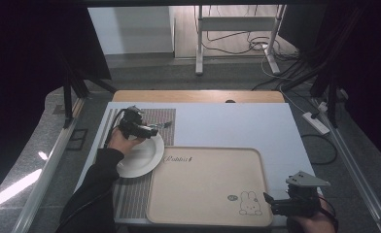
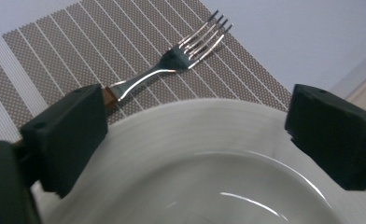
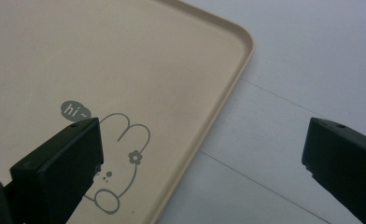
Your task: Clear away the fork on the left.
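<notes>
Left gripper [image 1: 155, 128] held over the far rim of the white plate [image 1: 142, 158], jaws spread wide and nothing clamped between them. In the left gripper view, left gripper [image 2: 195, 126] framing the plate [image 2: 209, 154] from above, with the fork [image 2: 172, 63] beyond the rim: handle end just beside the left jaw (contact with the pad impossible to judge), tines pointing away. Fork [image 1: 163, 125] lying flat on the striped brown placemat [image 1: 162, 116], close behind the plate. Plate resting on that placemat [image 2: 78, 46], its right edge just beside the beige tray [image 1: 208, 187].

Right gripper [image 1: 268, 200] at the near right corner of the tray, jaws likewise wide apart and empty. From the right gripper view, right gripper [image 3: 202, 149] hovering over the tray's [image 3: 218, 107] rim, rabbit drawing [image 3: 120, 158] (with a small "hi" bubble) by the left jaw, white table surface [image 3: 288, 70] under the right one.
</notes>
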A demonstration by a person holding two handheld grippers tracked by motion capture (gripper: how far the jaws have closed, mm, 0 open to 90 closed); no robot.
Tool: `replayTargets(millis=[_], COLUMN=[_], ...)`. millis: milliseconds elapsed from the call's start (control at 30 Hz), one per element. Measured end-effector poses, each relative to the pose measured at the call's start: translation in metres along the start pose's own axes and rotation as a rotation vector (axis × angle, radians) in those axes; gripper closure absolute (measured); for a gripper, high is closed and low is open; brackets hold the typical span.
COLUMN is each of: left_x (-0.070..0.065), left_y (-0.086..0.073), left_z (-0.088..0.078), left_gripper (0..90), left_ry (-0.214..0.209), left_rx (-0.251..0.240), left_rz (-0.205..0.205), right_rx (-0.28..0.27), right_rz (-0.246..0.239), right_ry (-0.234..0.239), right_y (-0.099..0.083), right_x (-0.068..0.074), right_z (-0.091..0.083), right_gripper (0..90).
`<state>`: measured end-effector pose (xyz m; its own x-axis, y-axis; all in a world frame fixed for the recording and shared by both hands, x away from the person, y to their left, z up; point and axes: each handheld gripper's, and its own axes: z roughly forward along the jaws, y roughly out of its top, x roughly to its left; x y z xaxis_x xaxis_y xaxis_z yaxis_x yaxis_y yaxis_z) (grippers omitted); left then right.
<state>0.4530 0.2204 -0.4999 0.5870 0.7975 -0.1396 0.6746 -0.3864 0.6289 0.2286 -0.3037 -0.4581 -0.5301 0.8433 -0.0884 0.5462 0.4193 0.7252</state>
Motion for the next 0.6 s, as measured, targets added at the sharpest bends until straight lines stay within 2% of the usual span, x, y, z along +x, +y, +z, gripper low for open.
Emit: replayTargets(millis=[33,67,100,133,167,267,300,333,367,400,433,467,600], left_x=[0.003,0.003,0.004,0.008,0.008,0.015,0.018,0.021,0.027,0.027,0.030,0.035,0.045], left_y=[0.003,0.003,0.004,0.006,0.006,0.008,0.008,0.009,0.011,0.011,0.012,0.014,0.016], left_z=[0.001,0.001,0.002,0.003,0.003,0.004,0.003,0.003,0.002,0.002,0.001,0.001,0.003], left_gripper=[18.5,22.6,22.6,37.1,39.3,55.8,55.8,61.3,71.7,76.5,76.5,88.0,89.3], left_ry=[0.010,0.010,0.031,0.042,0.042,0.044,0.050,0.061,0.053,0.053,0.055,0.064,0.085], left_rx=[0.009,0.009,0.015,0.024,0.024,0.025,0.028,0.030,0.036,0.036,0.038,0.042,0.073], left_rz=[0.000,0.000,-0.001,-0.004,-0.004,-0.020,-0.023,-0.032,-0.061,-0.061,-0.069,-0.069,-0.066], right_rx=[0.000,0.000,0.000,0.000,0.000,0.002,0.002,0.001,0.002,0.002,0.003,0.003,0.005], right_rz=[0.000,-0.001,-0.001,-0.001,-0.001,-0.002,-0.001,-0.001,0.000,0.000,0.000,-0.001,-0.001], right_ry=[0.000,0.000,0.000,0.001,0.001,0.002,0.003,0.003,0.004,0.004,0.004,0.005,0.006], right_y=[0.000,0.000,0.000,0.000,0.000,0.000,0.000,0.000,0.000,0.000,0.000,0.000,0.000], right_x=[0.000,0.000,0.000,0.000,0.000,0.000,0.000,0.000,0.000,0.000,0.000,0.000,0.000], right_z=[0.000,0.000,0.000,0.000,0.000,0.000,0.000,0.000,0.000,0.000,0.000,0.000,0.000], right_gripper=[0.0,0.0,0.0,0.0,0.0,0.0,0.0,0.0,0.0,0.0,0.0,0.0,0.0])
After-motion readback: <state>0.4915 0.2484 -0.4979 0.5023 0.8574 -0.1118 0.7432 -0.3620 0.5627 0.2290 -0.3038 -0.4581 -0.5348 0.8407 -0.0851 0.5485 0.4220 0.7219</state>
